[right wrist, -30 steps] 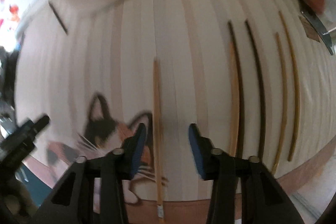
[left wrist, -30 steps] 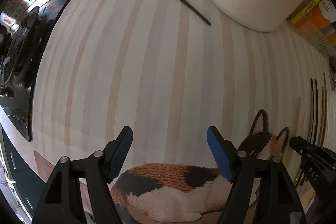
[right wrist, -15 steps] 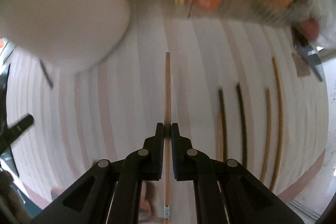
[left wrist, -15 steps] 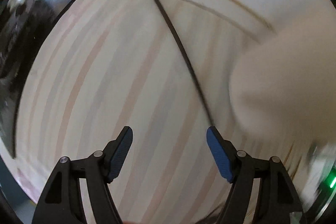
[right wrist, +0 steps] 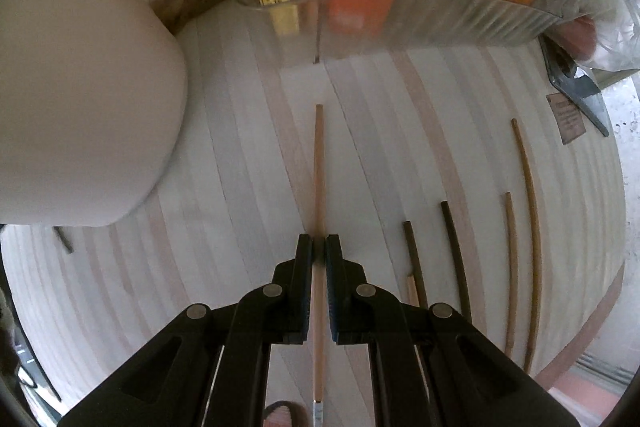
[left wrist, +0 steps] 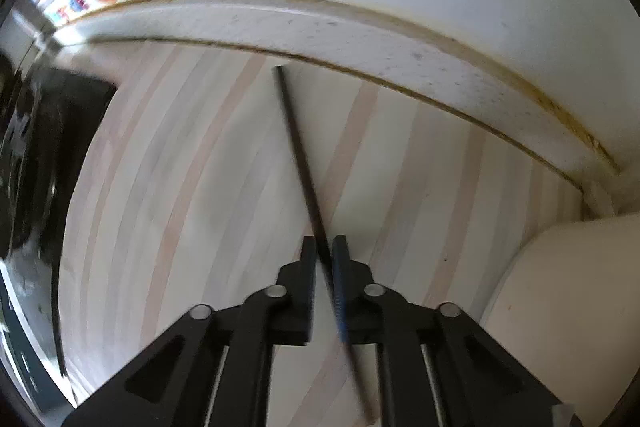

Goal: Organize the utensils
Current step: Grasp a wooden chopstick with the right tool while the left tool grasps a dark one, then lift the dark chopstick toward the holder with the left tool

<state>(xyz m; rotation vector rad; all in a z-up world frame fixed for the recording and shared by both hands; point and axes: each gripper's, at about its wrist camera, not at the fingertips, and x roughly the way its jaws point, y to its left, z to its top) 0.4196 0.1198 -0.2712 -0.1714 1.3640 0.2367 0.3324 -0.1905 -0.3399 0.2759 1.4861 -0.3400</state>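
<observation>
The left gripper point(left wrist: 324, 247) has its jaws pressed in on a black chopstick point(left wrist: 298, 155), which runs from between the fingertips away toward the far edge of the striped mat point(left wrist: 180, 187); its far tip ends just short of the speckled ledge point(left wrist: 360, 39) under the white wall. To the near right stands a big cream container point(left wrist: 568, 307), and a dark stove surface point(left wrist: 36, 155) borders the mat on the left. The right gripper point(right wrist: 319, 249) pinches a light wooden chopstick point(right wrist: 319, 167) that points straight ahead toward a clear ribbed bin point(right wrist: 420, 15) holding orange and yellow boxes. Right of it, lying on the mat and well apart from the held stick, are two dark chopsticks point(right wrist: 454, 243) and two brown chopsticks point(right wrist: 530, 195), roughly parallel. Farther right lies a pair of scissors point(right wrist: 576, 87). The cream container point(right wrist: 80, 87) fills the far left, with a short dark stick end showing at its base
</observation>
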